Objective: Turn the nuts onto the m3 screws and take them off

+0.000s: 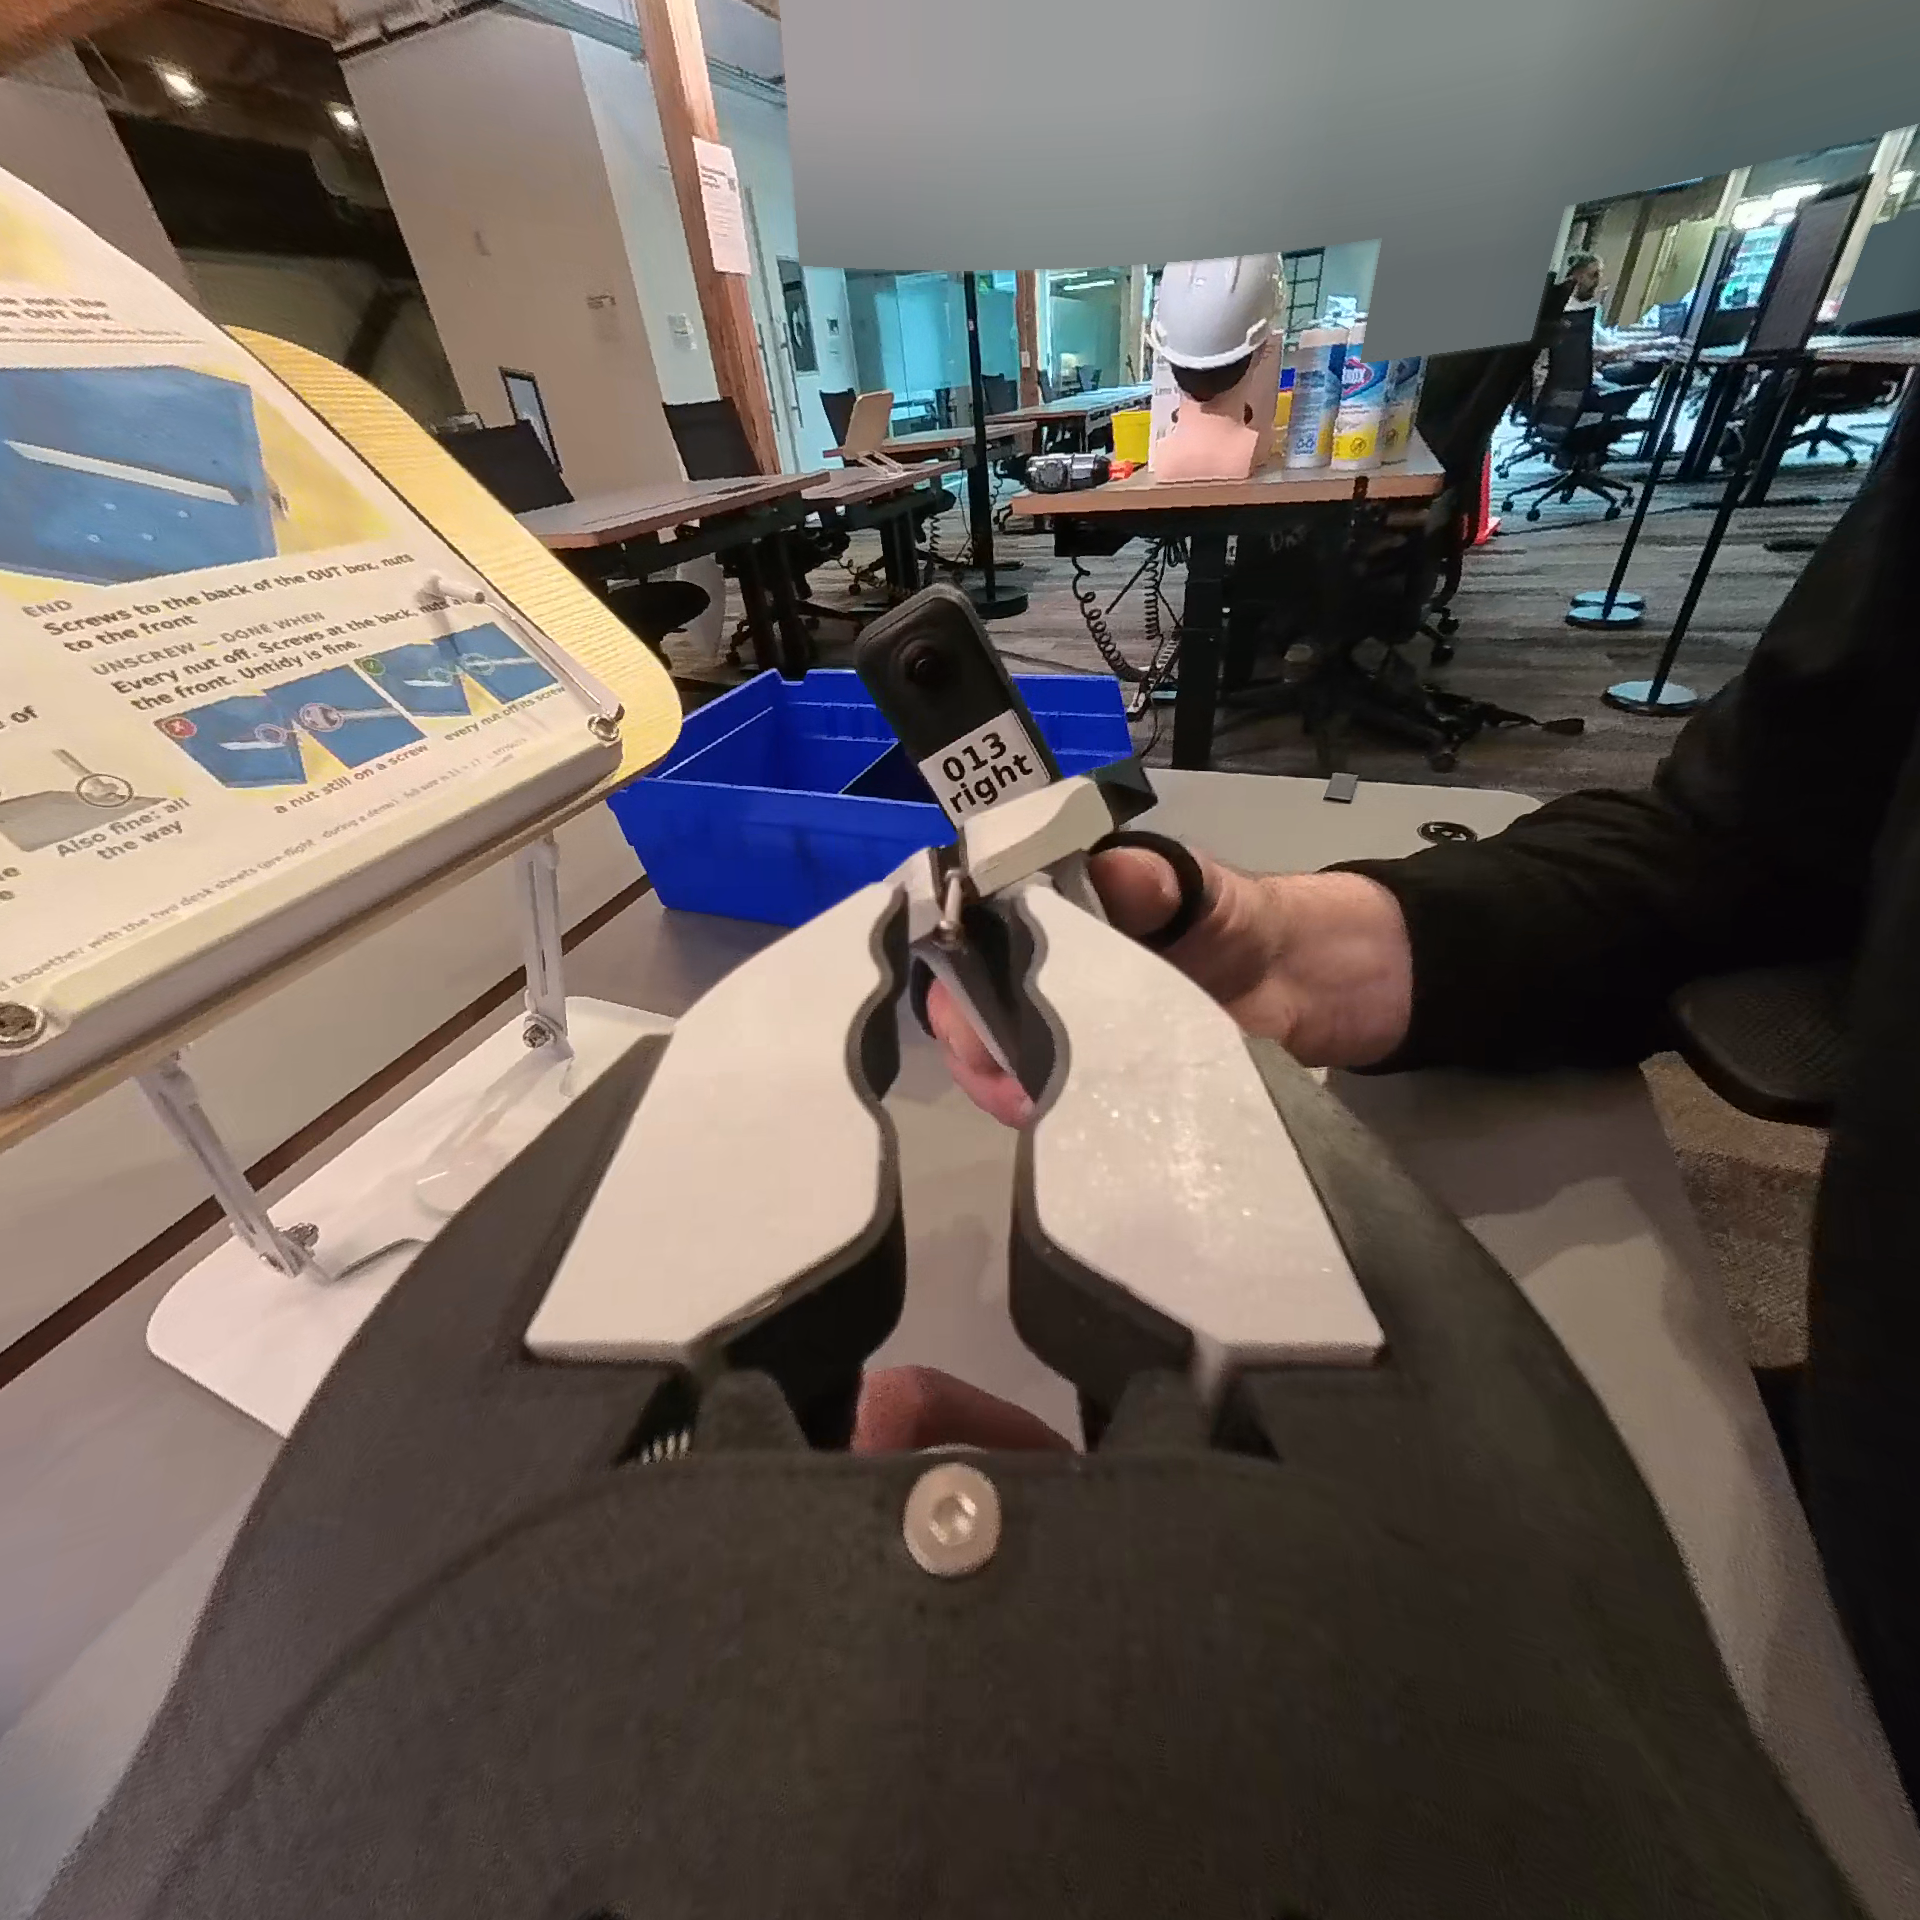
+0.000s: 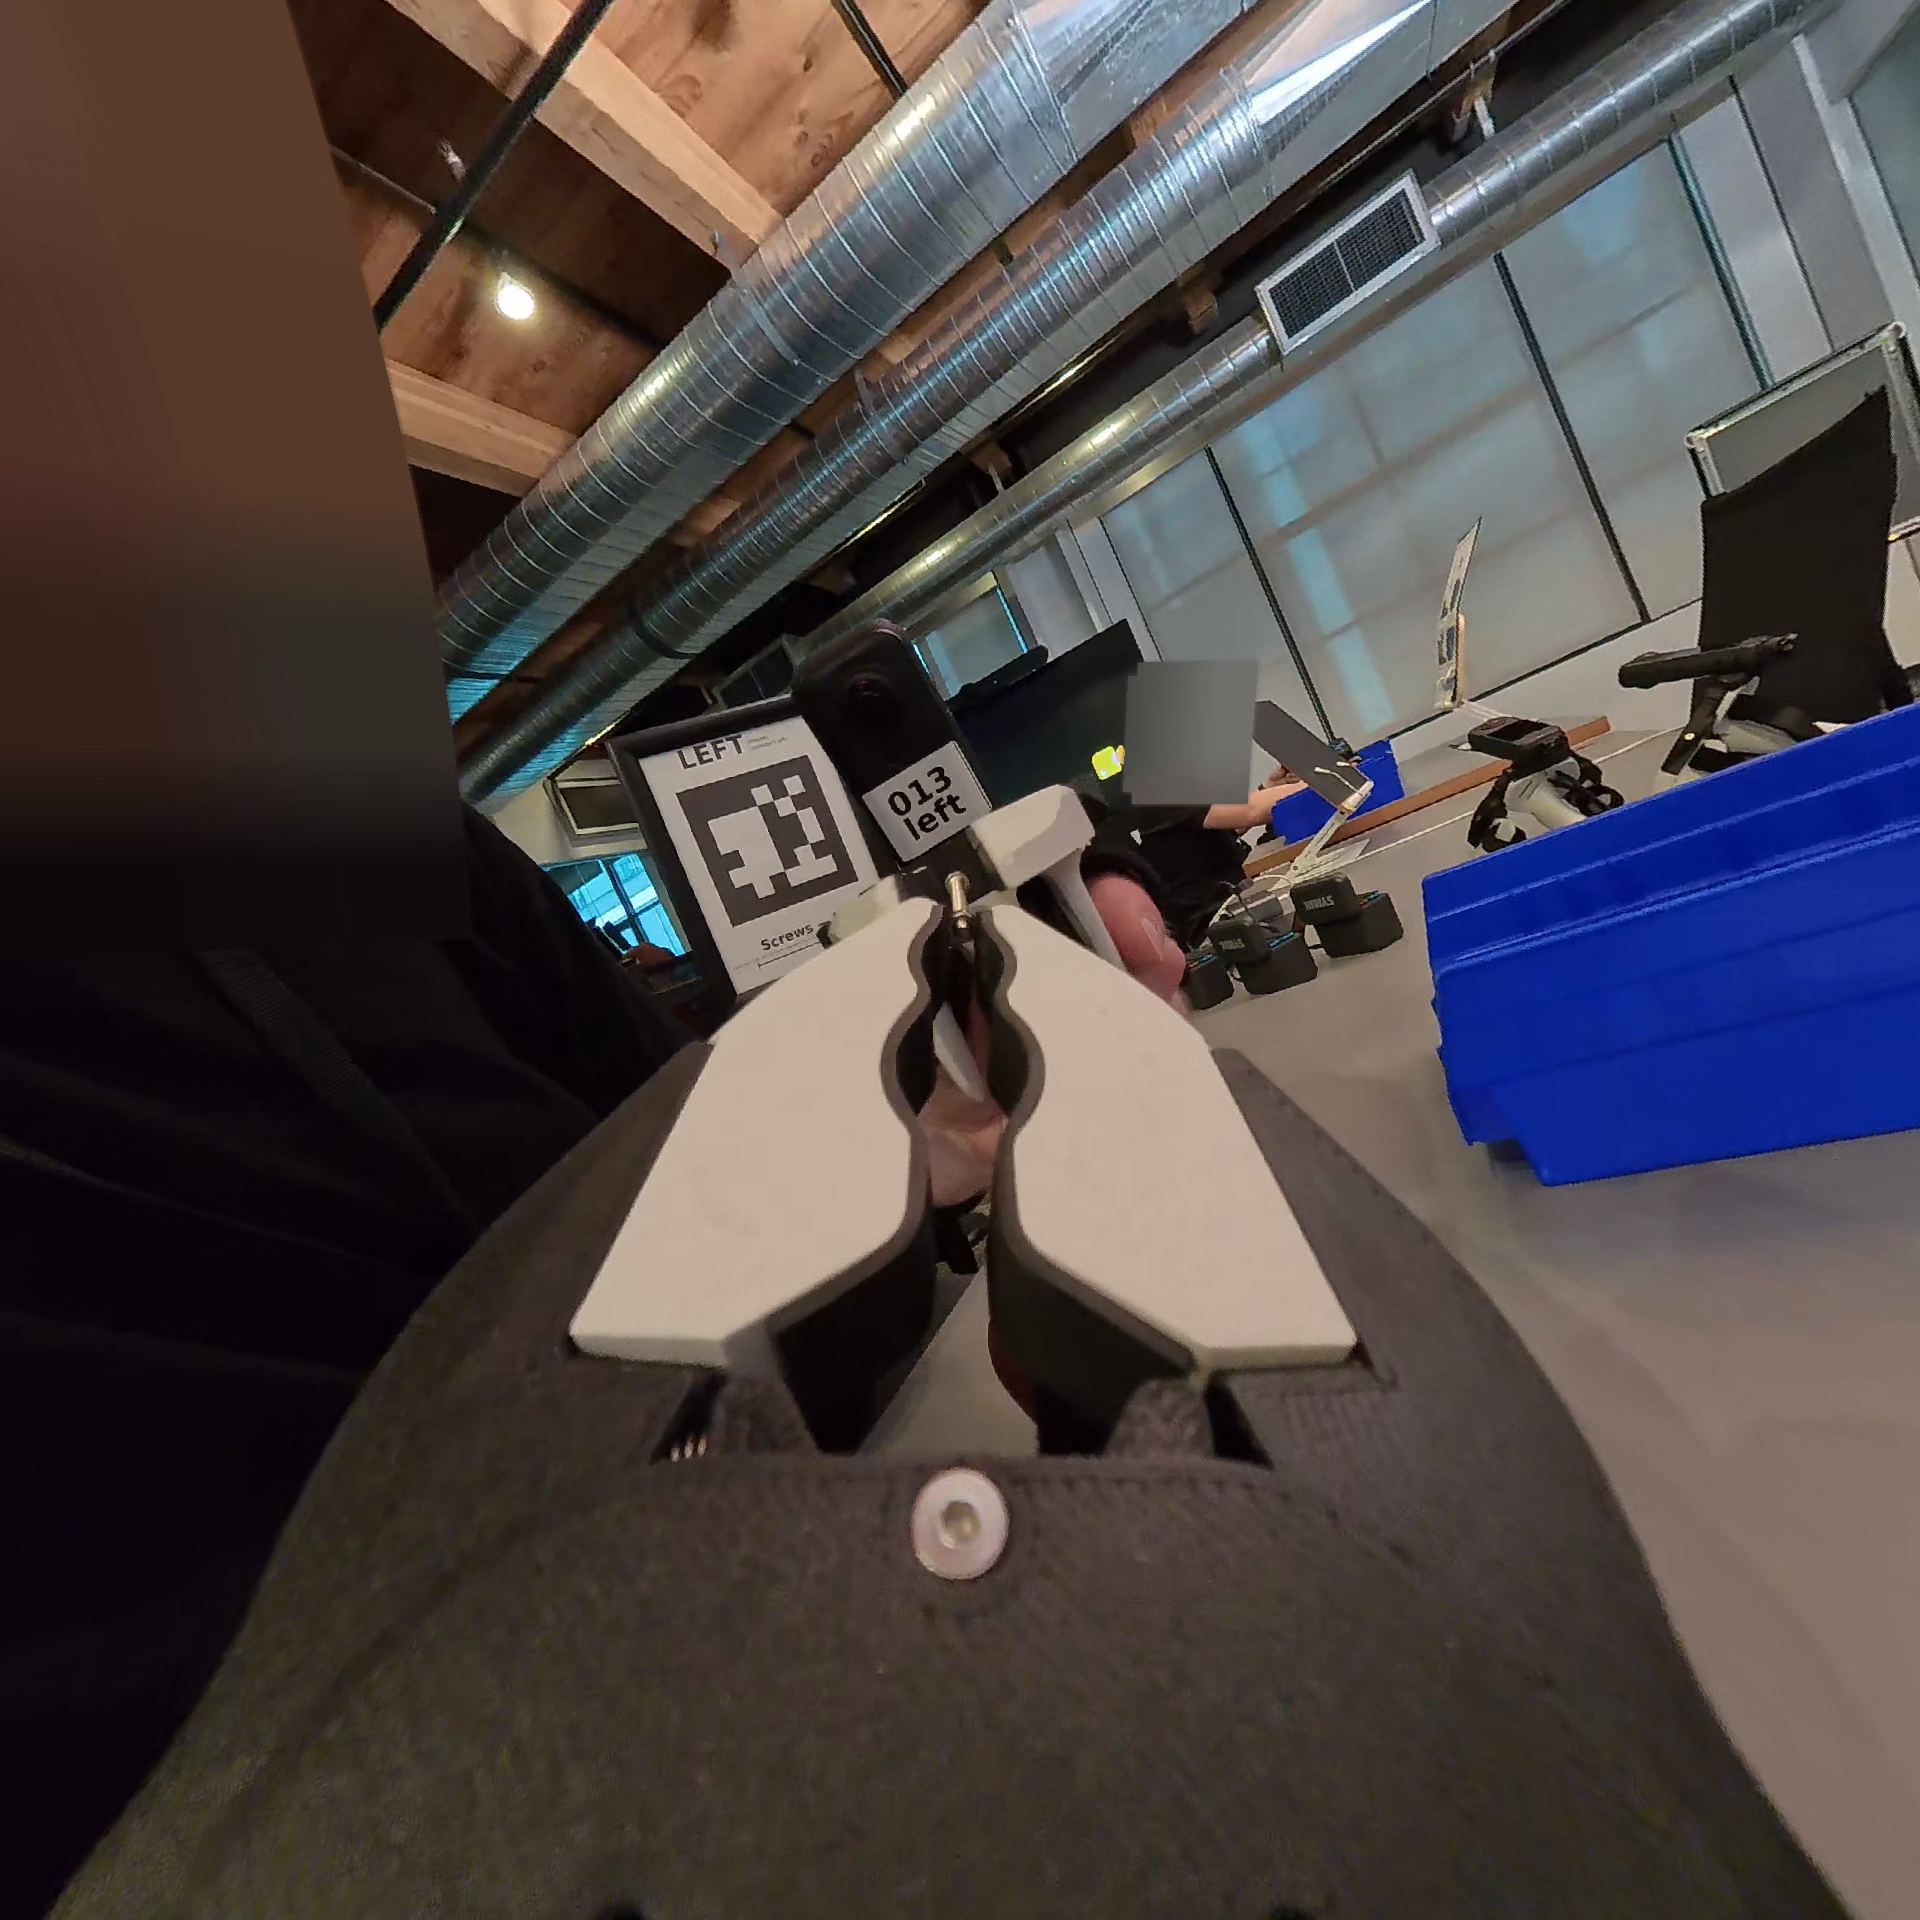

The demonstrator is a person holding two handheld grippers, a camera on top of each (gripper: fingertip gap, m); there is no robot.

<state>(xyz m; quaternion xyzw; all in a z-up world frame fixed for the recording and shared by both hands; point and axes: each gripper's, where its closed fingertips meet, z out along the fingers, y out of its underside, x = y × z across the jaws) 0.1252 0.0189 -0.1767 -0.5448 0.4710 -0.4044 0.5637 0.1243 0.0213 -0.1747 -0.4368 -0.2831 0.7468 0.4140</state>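
The two hand-held grippers meet tip to tip above a grey table (image 1: 1558,1195), each camera looking along its own pale grey fingers at the other tool. In the left wrist view, the left gripper (image 1: 951,920), with wide grey finger plates on a black body, has its tips drawn together around a small silver M3 screw (image 1: 950,906) that stands nearly upright between them; a small metal piece low on the screw may be the nut, but it is too small to tell apart from the screw. Facing it is the right gripper (image 1: 997,883), a white and black tool with a black camera bearing a white sticker, gripped by a bare hand (image 1: 1278,966) from a black sleeve. In the right wrist view, the right gripper's (image 2: 961,925) own tips are likewise closed to a narrow slit at the same small silver screw (image 2: 957,902), so both pairs of jaws pinch at that one fastener, which is held in the air between the tools, clear of the table. Behind it the left gripper (image 2: 1029,831) shows with its black camera and white sticker. A blue plastic bin (image 1: 790,790) with inner dividers sits on the table beyond the tools, and in the right wrist view a blue plastic bin (image 2: 1683,987) lies off to the right. A laminated instruction sheet on a tilted wooden stand (image 1: 312,665) rises at the left of the left wrist view.
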